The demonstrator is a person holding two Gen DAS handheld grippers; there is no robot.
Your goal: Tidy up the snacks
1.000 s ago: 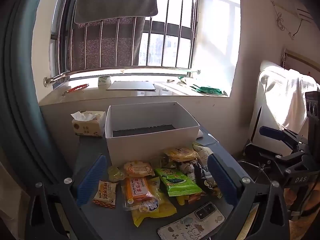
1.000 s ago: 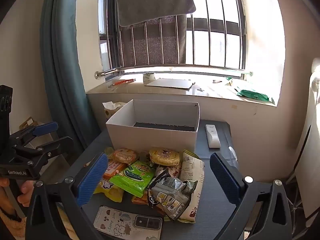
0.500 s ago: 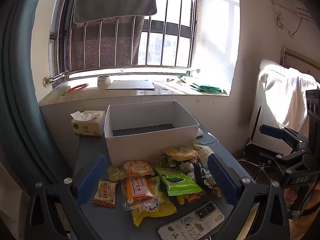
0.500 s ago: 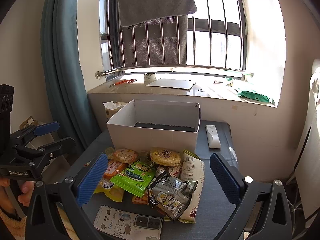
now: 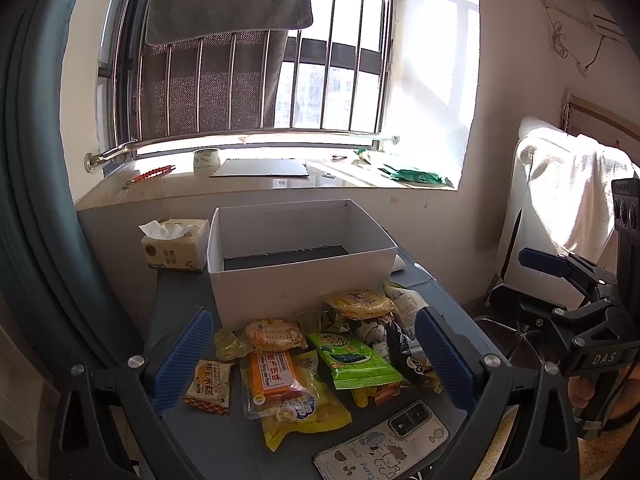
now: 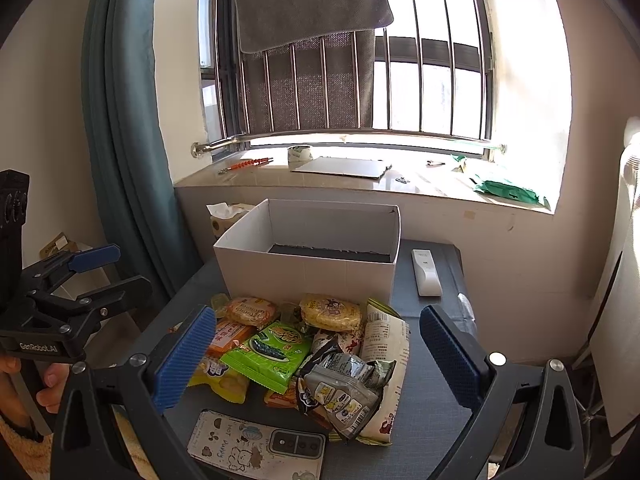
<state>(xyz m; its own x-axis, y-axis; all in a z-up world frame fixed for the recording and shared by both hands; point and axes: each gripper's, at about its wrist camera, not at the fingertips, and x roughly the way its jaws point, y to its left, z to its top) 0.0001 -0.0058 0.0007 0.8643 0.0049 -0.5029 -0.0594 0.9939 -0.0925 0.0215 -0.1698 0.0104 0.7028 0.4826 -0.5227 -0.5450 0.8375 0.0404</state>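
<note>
A pile of snack packets lies on the dark table [image 5: 188,288] in front of an open white box [image 5: 296,280] [image 6: 312,272]. It holds a green packet [image 5: 352,360] [image 6: 272,350], an orange bar [image 5: 274,374], round yellow cakes [image 5: 360,303] [image 6: 330,312], a grey foil bag [image 6: 340,392] and a small biscuit packet [image 5: 210,384]. My left gripper [image 5: 314,354] is open and empty above the near side of the pile. My right gripper [image 6: 320,354] is open and empty, also above the pile. Each gripper shows at the side of the other's view.
A phone in a cartoon case [image 5: 384,444] [image 6: 256,446] lies at the table's near edge. A tissue pack [image 5: 174,244] stands left of the box, a white remote [image 6: 426,272] right of it. The window sill [image 6: 360,178] is behind.
Both views have shifted only slightly; the grippers stay open and the snacks have not moved.
</note>
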